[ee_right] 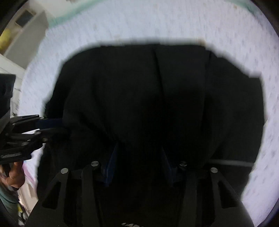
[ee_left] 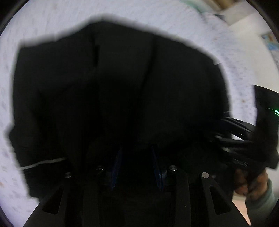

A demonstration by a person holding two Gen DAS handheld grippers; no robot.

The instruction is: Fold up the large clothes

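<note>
A large black garment (ee_left: pixel 113 90) lies spread on a white patterned bed sheet (ee_left: pixel 52 21). It fills most of the right wrist view (ee_right: pixel 157 97) too. A thin grey stripe (ee_left: pixel 43 162) crosses one edge of it. My left gripper (ee_left: pixel 136 157) has black cloth between its blue pads (ee_left: pixel 116 165), with the jaws partly apart. My right gripper (ee_right: pixel 139 157) also has black cloth between its blue pads (ee_right: pixel 111 165). Each gripper shows in the other's view, the right one (ee_left: pixel 232 134) and the left one (ee_right: pixel 34 129), both at the garment's near edge.
The sheet (ee_right: pixel 174 21) surrounds the garment on all sides. A green-trimmed edge (ee_right: pixel 69 14) of the bedding lies at the back. A white cabinet (ee_right: pixel 26 35) stands beyond the bed at far left. The person's hands (ee_left: pixel 249 181) hold the grippers.
</note>
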